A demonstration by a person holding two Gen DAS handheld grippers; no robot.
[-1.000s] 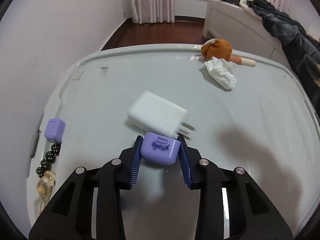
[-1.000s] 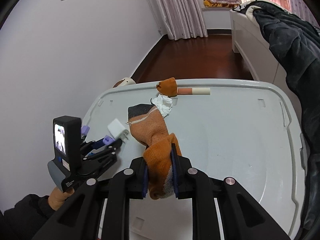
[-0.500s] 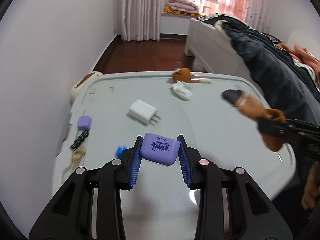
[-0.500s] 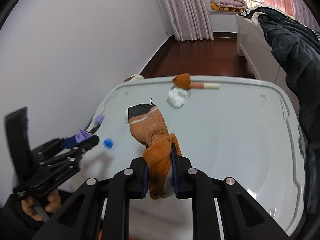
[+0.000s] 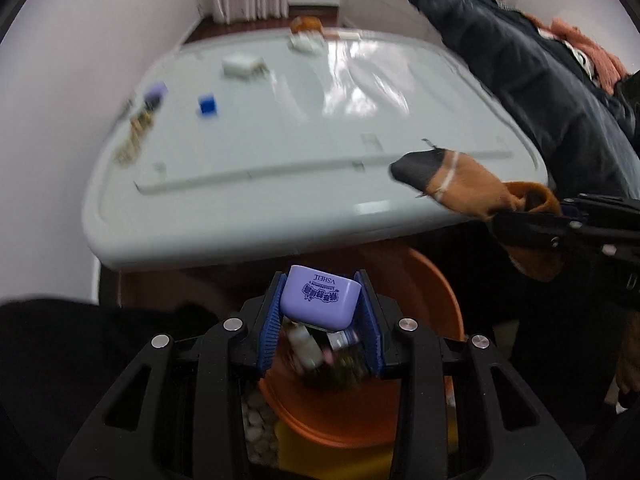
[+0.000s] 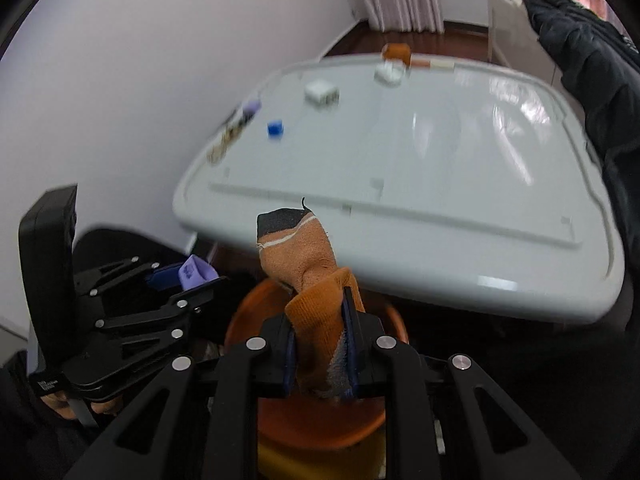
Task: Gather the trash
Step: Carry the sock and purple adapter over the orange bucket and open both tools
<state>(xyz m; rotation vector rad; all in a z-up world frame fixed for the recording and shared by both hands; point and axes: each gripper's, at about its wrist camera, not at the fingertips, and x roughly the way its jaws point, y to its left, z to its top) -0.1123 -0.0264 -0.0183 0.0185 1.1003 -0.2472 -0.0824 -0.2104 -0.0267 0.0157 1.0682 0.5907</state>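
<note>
My left gripper [image 5: 319, 296] is shut on a small purple case [image 5: 318, 301] and holds it over an orange bin [image 5: 424, 280] below the table's near edge; the case also shows in the right wrist view [image 6: 196, 273]. My right gripper [image 6: 320, 322] is shut on an orange sock [image 6: 308, 264] with a black toe, above the same orange bin [image 6: 248, 320]. The sock [image 5: 460, 188] shows at the right in the left wrist view. Small items lie inside the bin.
On the white table [image 5: 304, 152] lie a white charger [image 5: 240, 66], a blue cube [image 5: 207, 105], a second purple case [image 5: 155, 90], a bead string [image 5: 134, 136], a crumpled tissue [image 5: 304, 42] and another orange sock [image 5: 306, 23]. A dark jacket [image 5: 520, 64] lies on the bed at right.
Both grippers have pulled back off the table and down, and now hang over the orange bin with the purple case and the sock still held.
</note>
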